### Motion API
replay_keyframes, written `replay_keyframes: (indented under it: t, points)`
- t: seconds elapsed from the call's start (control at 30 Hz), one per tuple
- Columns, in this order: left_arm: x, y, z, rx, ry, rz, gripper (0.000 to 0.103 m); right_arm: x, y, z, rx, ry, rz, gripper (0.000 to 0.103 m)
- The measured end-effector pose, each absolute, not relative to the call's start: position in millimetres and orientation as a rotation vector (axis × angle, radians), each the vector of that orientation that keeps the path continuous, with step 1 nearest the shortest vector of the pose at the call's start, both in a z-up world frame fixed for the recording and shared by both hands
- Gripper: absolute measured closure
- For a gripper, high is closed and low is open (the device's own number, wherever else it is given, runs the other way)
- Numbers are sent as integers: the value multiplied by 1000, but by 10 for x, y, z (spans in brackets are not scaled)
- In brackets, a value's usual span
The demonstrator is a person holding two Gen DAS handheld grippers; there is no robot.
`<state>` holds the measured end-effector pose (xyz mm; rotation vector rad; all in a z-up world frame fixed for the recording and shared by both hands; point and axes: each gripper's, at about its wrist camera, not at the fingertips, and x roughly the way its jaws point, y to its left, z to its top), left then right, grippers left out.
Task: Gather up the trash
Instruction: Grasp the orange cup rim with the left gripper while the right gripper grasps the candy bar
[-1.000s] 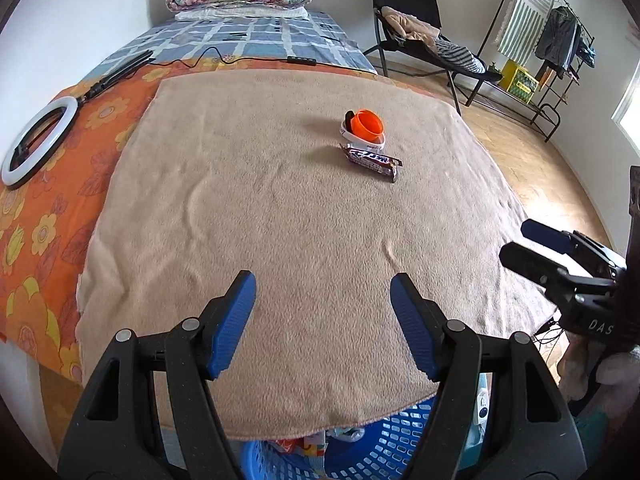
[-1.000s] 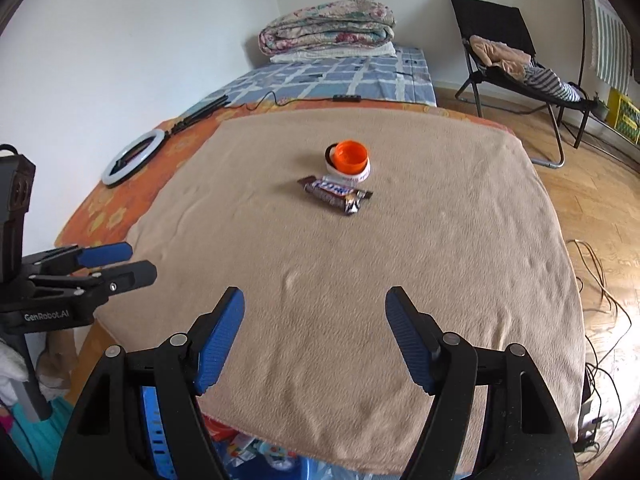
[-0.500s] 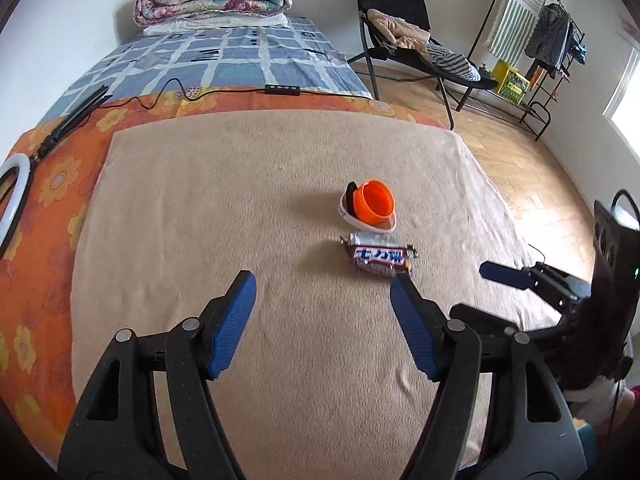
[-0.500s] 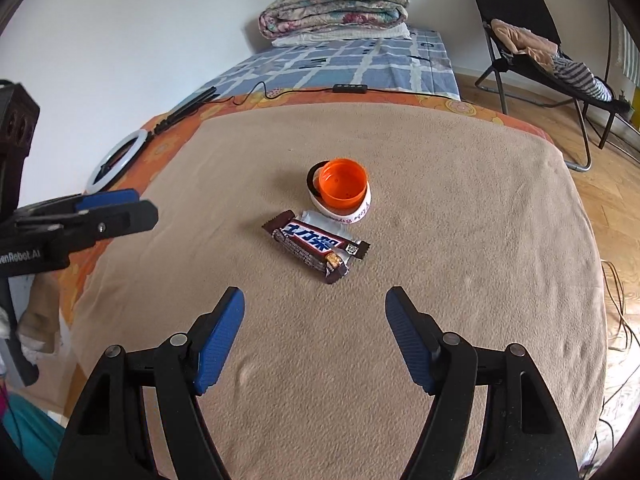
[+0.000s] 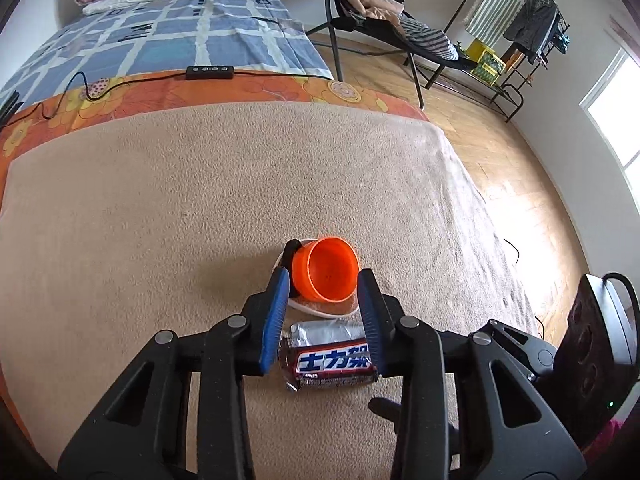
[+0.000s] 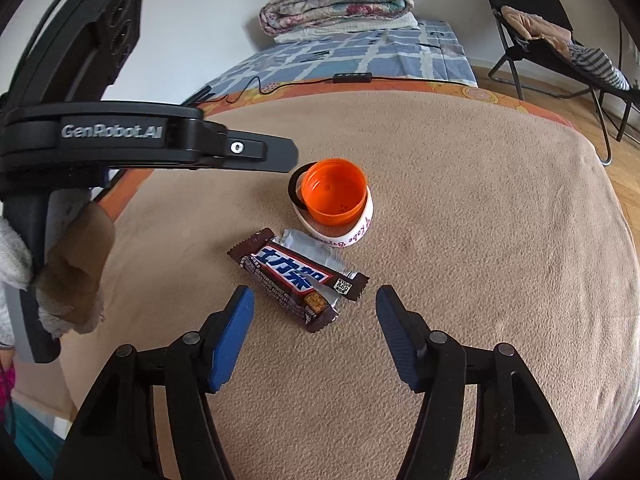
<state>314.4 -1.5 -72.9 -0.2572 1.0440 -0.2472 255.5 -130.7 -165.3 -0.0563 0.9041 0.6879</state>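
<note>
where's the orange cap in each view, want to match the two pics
Left wrist view: the orange cap sits just below centre, tipped on a white band, framed between the left gripper's blue fingers.
Right wrist view: it sits a little above centre, beyond the candy bar wrapper.
Shared landmark: the black remote on its cable at the bed's far edge.

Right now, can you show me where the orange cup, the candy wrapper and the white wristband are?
orange cup (image 6: 334, 192), right wrist view, inside bottom.
candy wrapper (image 6: 294, 274), right wrist view, blue lettering.
white wristband (image 6: 352, 236), right wrist view, lettered outer side.
</note>
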Motion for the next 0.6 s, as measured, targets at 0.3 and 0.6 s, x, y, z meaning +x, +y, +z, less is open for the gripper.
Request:
replay_keyframes:
  t: [0.3, 0.6]
  points:
    - [3363, -137, -934, -225, 1090, -222, 75, 2590, -1223, -1686, -73, 894, 709, 41]
    - [3480, -148, -1039, -186, 1103, -173, 96, 2651, -1166, -1708, -85, 892, 706, 44]
